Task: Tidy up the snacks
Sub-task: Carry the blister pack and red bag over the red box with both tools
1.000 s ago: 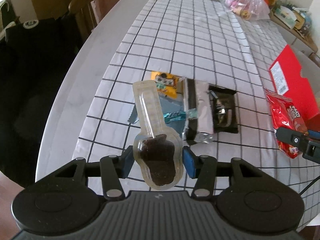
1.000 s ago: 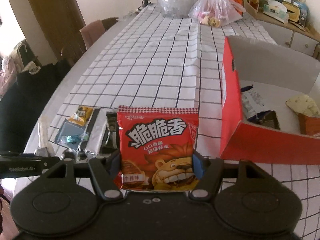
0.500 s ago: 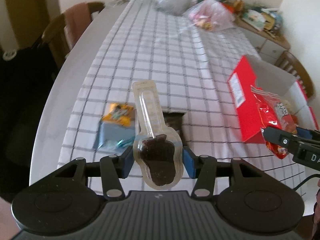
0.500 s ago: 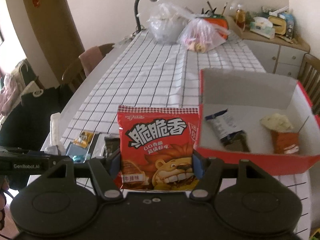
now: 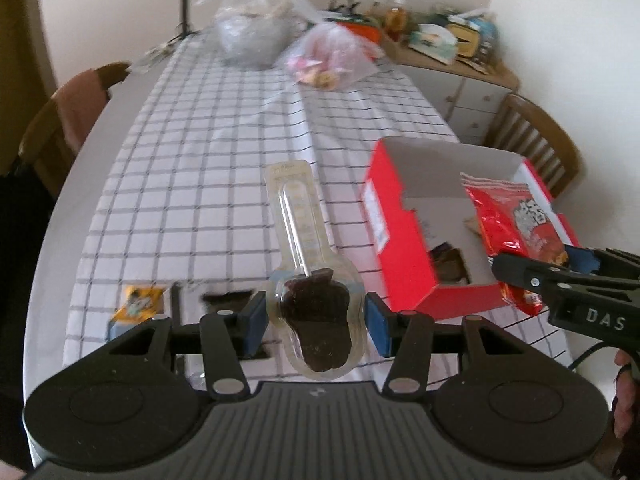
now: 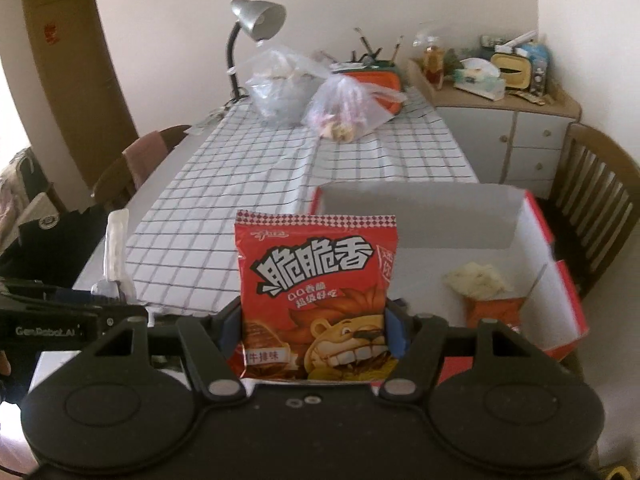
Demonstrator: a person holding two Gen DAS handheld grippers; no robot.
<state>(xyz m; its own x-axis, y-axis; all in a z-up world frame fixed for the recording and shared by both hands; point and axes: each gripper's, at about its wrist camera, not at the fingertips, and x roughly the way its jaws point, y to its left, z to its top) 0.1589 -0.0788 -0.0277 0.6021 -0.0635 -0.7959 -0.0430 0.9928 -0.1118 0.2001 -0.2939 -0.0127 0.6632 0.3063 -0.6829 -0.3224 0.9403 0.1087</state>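
Observation:
My left gripper [image 5: 316, 320] is shut on a clear-wrapped dark lollipop [image 5: 310, 272], held above the checked tablecloth. My right gripper [image 6: 314, 326] is shut on a red snack bag with a lion [image 6: 316, 296], held over the near edge of the open red box [image 6: 560, 292]. In the left wrist view the right gripper [image 5: 560, 276] holds the red bag [image 5: 516, 228] over the red box [image 5: 396, 236]. The box holds a cream-topped orange packet [image 6: 480, 288] and darker packets [image 5: 448, 264]. A yellow packet [image 5: 140, 304] and dark packets [image 5: 224, 300] lie on the cloth below my left gripper.
Two plastic bags [image 6: 304, 96] and a desk lamp [image 6: 252, 28] stand at the table's far end. Wooden chairs [image 6: 596, 184] flank the table, one on the left [image 5: 68, 120]. A cluttered sideboard [image 6: 500, 116] is at the back right.
Both grippers have risen and swung right toward the red box, each keeping its snack. The loose packets have slid down and left in the left wrist view.

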